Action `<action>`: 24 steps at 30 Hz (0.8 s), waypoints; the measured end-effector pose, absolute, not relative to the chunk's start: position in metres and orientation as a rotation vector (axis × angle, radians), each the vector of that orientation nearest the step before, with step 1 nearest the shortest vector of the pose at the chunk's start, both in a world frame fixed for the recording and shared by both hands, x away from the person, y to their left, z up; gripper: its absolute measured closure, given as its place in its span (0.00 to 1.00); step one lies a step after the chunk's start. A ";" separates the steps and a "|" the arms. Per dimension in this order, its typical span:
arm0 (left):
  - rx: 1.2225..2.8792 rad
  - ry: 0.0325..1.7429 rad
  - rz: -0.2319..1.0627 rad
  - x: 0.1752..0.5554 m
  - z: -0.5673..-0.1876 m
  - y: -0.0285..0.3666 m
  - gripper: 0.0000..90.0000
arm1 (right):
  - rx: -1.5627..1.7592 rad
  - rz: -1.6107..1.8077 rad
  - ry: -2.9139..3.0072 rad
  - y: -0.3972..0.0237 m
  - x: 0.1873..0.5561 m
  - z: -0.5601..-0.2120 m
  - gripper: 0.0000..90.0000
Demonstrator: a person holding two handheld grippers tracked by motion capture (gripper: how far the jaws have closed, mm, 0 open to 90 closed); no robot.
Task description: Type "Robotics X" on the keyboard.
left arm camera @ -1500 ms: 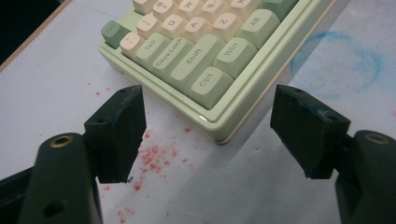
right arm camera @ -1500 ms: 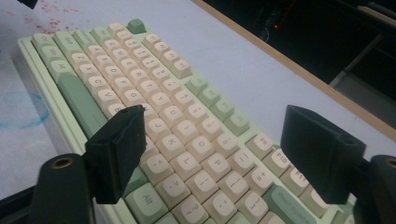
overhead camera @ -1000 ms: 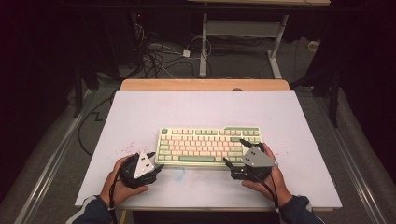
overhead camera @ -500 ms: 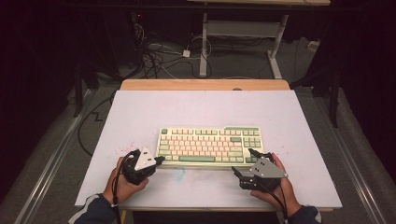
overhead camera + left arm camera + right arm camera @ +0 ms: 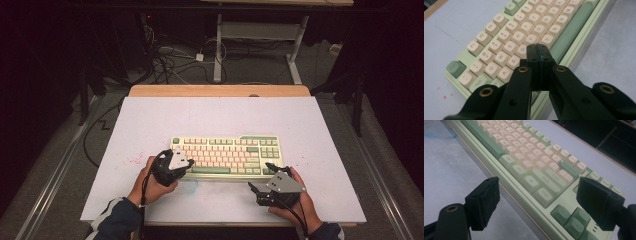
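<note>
A pale green keyboard (image 5: 225, 155) with cream and green keys lies on the white table top (image 5: 220, 117). My left gripper (image 5: 189, 162) hovers over its left end. In the left gripper view its jaws (image 5: 538, 48) are pressed together, empty, above the letter keys of the keyboard (image 5: 506, 37). My right gripper (image 5: 261, 176) is just off the near right corner. In the right gripper view it (image 5: 540, 186) stands open, its pads (image 5: 484, 195) on either side of the bottom-row keys of the keyboard (image 5: 524, 152) without touching them.
A wooden strip (image 5: 220, 90) edges the table's far side. Red specks (image 5: 132, 160) dot the surface left of the keyboard and a faint blue smear (image 5: 192, 186) lies in front of it. Cables (image 5: 170, 60) and desk legs (image 5: 218, 50) are on the floor beyond.
My left gripper has moved right and away from me onto the keyboard's left end, and its jaws have closed. My right gripper has drawn back a little toward the near edge.
</note>
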State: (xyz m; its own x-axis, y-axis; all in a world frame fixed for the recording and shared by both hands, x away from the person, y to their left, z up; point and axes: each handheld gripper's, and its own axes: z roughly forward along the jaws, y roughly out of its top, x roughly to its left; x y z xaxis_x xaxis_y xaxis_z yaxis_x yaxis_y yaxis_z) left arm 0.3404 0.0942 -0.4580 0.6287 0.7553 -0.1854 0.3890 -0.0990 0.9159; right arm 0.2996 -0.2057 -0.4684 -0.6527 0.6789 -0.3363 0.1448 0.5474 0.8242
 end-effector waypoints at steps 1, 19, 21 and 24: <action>1.717 0.943 0.396 0.342 -0.458 0.092 0.96 | 0.657 1.049 2.133 -0.205 0.300 -0.469 0.22; 1.774 0.943 0.392 0.355 -0.470 0.072 0.95 | 0.639 1.030 2.166 -0.202 0.300 -0.472 0.22; 1.774 0.942 0.393 0.355 -0.470 0.072 0.95 | 0.634 1.026 2.172 -0.202 0.300 -0.473 0.22; 1.790 0.945 0.390 0.355 -0.473 0.071 0.96 | 0.636 1.018 2.178 -0.200 0.300 -0.473 0.22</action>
State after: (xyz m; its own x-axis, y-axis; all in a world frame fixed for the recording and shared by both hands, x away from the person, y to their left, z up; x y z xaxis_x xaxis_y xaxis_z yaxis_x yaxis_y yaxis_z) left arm 0.3551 0.0707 -0.4731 0.6385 0.7523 -0.1626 0.4186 -0.1622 0.8935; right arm 0.2999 -0.2004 -0.4732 -0.6762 0.6506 -0.3457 0.1523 0.5826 0.7984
